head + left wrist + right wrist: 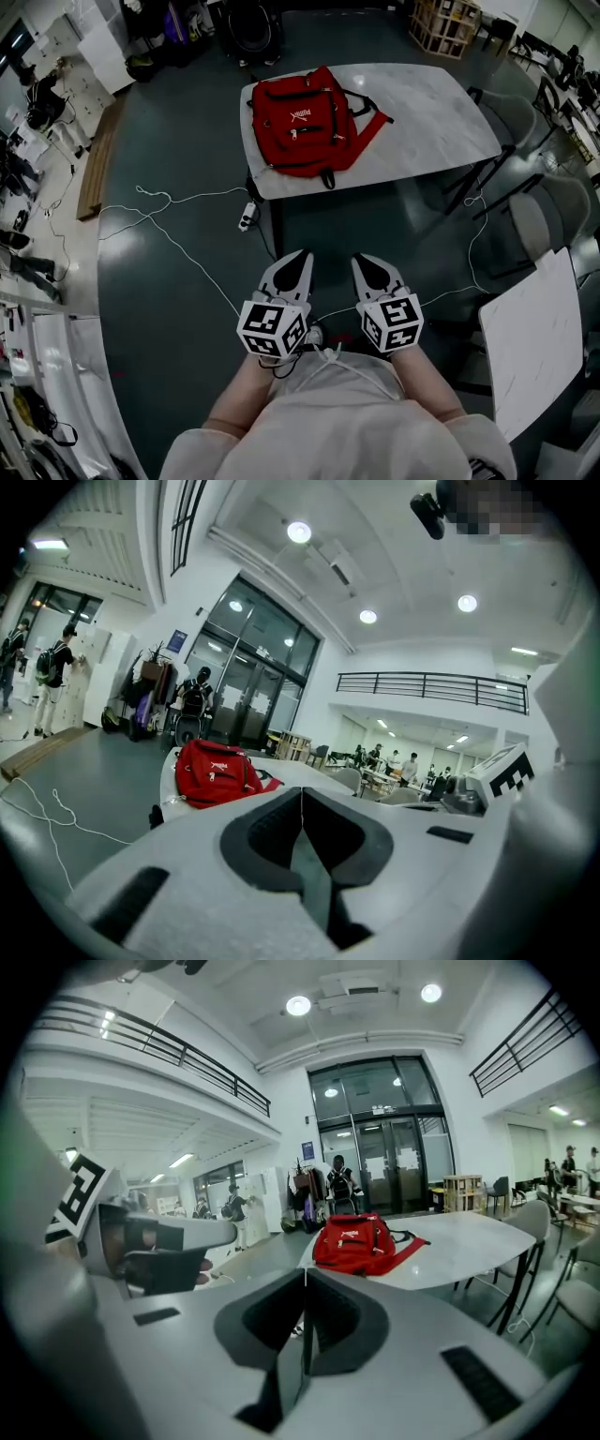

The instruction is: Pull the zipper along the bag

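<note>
Nearest to me are my own pale sleeves and, just past them, my two grippers held low and close to my body. They sit side by side a little apart, marker cubes facing up, both noses pointing forward at the table. My left gripper (300,255) is closed: in the left gripper view (302,795) its dark pads meet along a thin seam with nothing between them. My right gripper (362,261) is the same, with its pads pressed together and empty in the right gripper view (306,1275).

The red fabric backpack (305,122) is well away from both grippers. It lies flat on the far left part of a white rectangular table (431,103), with one red strap trailing to the right across the tabletop. Both gripper views look along the jaws towards it (214,771) (356,1239).

Dark grey floor lies between me and the table. A thin white cable (169,234) loops across it from the left to a white power strip (246,217) beside the table's black leg. Two grey chairs (539,220) stand to the right of the table, and a second white tabletop (534,347) sits near my right. A long wooden plank (97,159) lies on the floor far to the left.
</note>
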The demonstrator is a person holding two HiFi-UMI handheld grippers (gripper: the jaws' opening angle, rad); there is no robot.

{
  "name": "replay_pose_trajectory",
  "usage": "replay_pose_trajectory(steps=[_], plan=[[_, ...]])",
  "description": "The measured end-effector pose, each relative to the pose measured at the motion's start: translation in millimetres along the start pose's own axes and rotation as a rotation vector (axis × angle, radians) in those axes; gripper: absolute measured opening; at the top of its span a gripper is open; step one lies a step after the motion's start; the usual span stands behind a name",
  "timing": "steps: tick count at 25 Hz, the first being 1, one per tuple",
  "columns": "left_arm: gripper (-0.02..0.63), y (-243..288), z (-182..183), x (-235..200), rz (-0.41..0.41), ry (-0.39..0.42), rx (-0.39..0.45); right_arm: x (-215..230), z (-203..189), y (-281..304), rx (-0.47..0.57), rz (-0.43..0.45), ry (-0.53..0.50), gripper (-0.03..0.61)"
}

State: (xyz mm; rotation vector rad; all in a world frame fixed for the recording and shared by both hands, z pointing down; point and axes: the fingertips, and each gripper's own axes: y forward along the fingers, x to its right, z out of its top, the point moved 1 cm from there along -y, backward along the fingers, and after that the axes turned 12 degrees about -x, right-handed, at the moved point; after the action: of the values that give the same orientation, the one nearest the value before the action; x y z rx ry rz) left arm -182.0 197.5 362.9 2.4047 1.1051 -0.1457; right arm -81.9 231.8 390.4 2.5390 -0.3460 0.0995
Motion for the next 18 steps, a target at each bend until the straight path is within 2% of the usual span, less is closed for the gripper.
replay_pose_trajectory(steps=[4, 9, 14, 18], plan=[[0.020, 13.8, 9.7, -17.4, -0.012, -0.008, -0.001, -0.5, 13.3, 23.0, -0.014, 0.005, -0.014, 0.028], [0.020, 36.9, 23.4, -43.3, 0.025, -0.028, -0.012, 7.7, 31.9, 57.9, -0.029, 0.052, -0.025, 0.028], [0.020, 89.1, 42.2, -64.1, 0.082, -0.057, 0.002, 51.6, 56.5, 103.2, -0.025, 0.105, -0.045, 0.028], [0.020, 138.9, 72.3, -74.3, 0.128, -0.061, 0.026, 97.7, 88.9, 132.5, -0.009, 0.145, -0.084, 0.028]])
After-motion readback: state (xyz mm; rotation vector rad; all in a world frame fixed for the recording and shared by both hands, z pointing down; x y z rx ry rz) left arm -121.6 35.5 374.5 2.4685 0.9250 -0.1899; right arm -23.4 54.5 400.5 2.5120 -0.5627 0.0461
